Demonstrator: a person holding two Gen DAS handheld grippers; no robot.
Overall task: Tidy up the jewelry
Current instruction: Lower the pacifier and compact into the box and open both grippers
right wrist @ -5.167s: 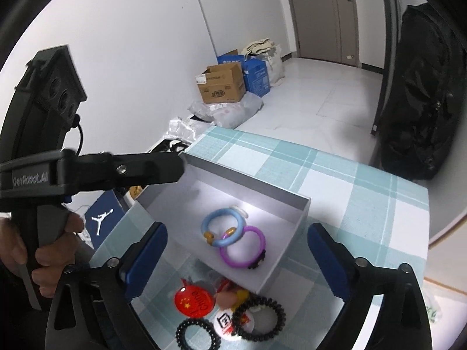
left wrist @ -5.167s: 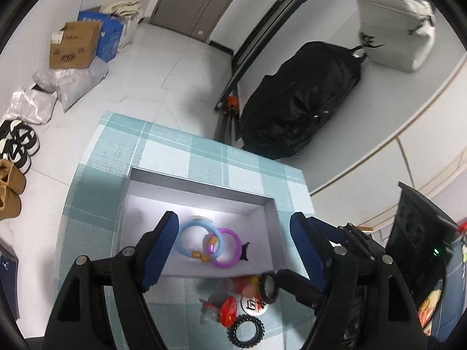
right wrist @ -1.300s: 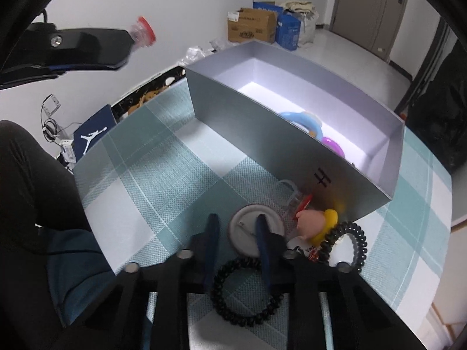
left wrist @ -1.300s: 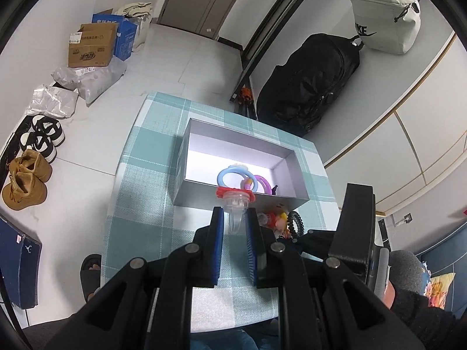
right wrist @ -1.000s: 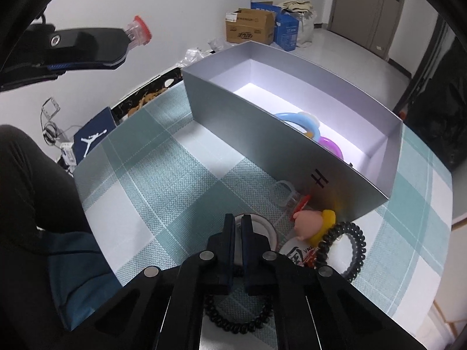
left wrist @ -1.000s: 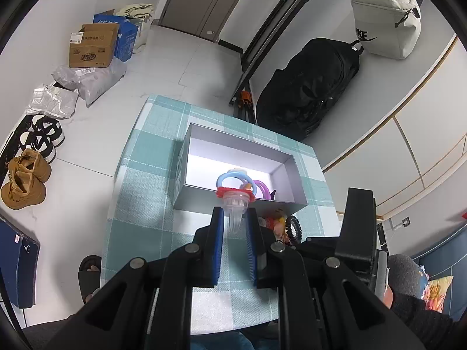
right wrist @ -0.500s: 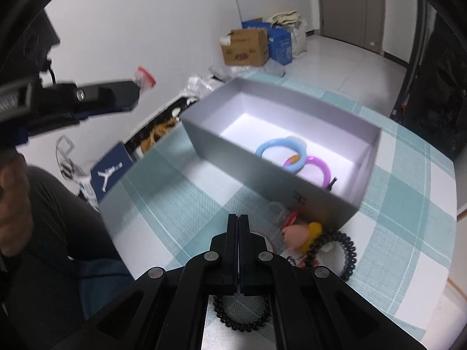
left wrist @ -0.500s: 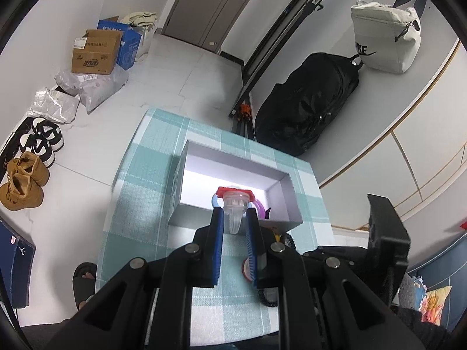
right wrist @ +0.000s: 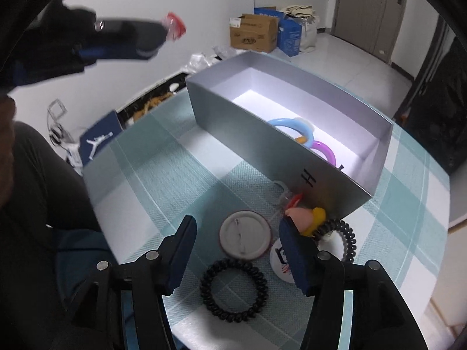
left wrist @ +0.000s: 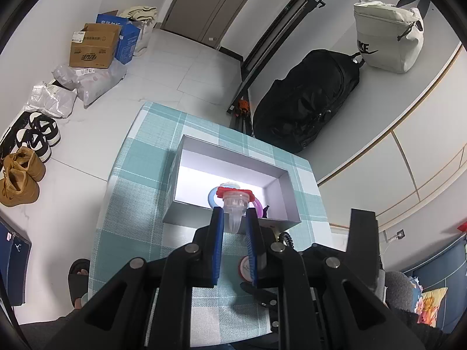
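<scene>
My right tongs point(right wrist: 238, 243) are opening over the round pin badge point(right wrist: 244, 239), which lies flat on the counter point(right wrist: 163, 172) between the spreading jaws, pads off it — half a second ago they were pressed together. So the badge isn't gripped; I judge a fresh grab comes next. My left tongs point(left wrist: 234, 227) pinch the clear red-topped charm point(left wrist: 234, 204) above the grey box point(left wrist: 227, 222) — unchanged from a second ago. Blue bracelet point(right wrist: 289, 127) and purple bracelet point(right wrist: 324, 151) already lie inside the box.

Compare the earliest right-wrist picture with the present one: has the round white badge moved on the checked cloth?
Yes. The round white badge then lay red face up nearer the grey box; now it lies back up, farther out, beside the black coil hair tie.
</scene>
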